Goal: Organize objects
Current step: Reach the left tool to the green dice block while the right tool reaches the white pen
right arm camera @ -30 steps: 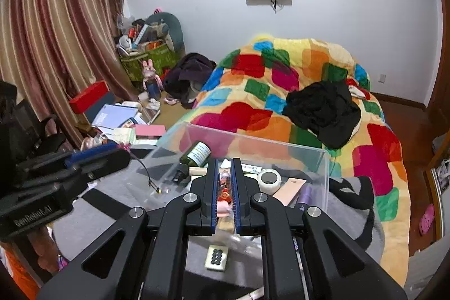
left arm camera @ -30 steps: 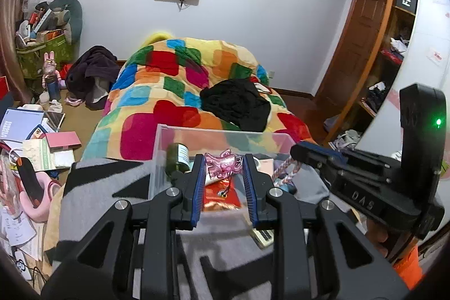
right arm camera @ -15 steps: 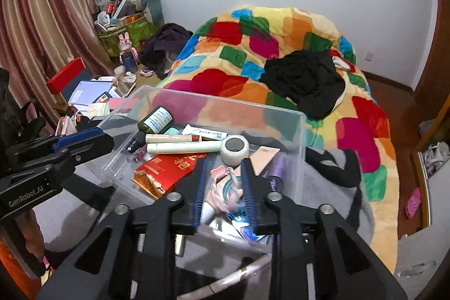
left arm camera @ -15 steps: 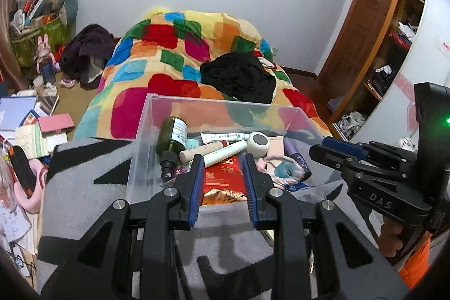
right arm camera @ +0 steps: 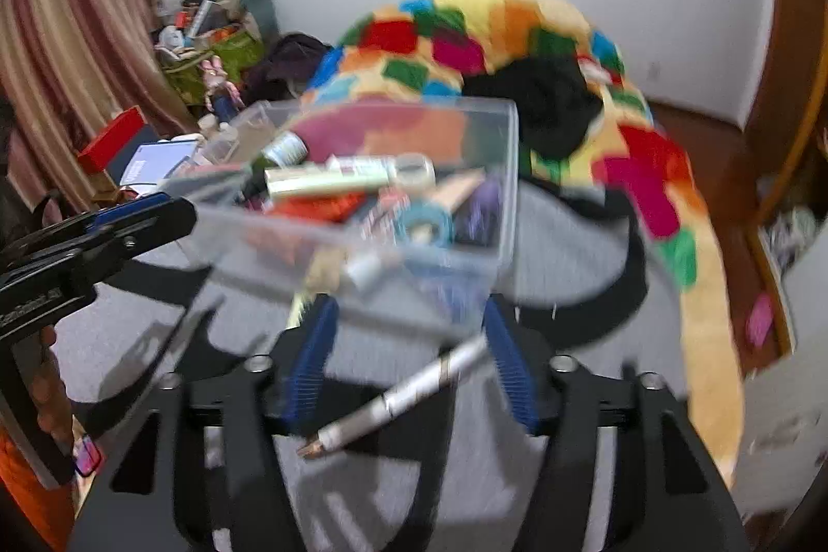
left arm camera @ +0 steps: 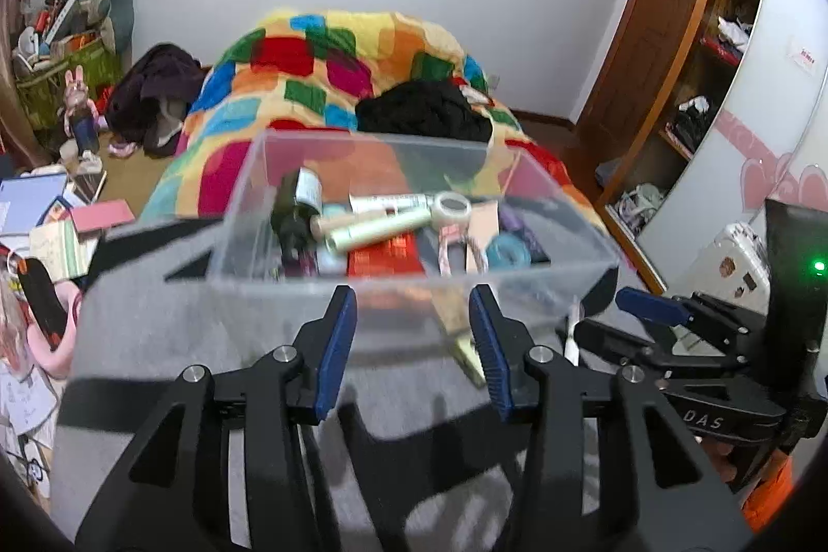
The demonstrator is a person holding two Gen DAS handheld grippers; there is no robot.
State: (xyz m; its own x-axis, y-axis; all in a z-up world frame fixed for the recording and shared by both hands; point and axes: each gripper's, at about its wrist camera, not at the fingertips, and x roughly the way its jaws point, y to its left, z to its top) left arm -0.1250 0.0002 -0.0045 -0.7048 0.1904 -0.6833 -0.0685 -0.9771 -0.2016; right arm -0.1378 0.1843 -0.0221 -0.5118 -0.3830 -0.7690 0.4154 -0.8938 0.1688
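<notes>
Grey blanket (left arm camera: pixel 171 345) bears clear bin (left arm camera: pixel 517 288) of toiletries.

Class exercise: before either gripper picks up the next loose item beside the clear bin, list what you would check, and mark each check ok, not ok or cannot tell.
1. Right gripper open, nothing between its fingers: ok; it has just been opening.
2. Left gripper open and empty: ok; also just opening.
3. Silver pen lies free on the grey blanket, below the right gripper: ok.
4. Clear bin has room left: ok.
5. Right view sharp enough to aim: not ok, blurred.
6. What the flat item by the bin is: cannot tell.
</notes>
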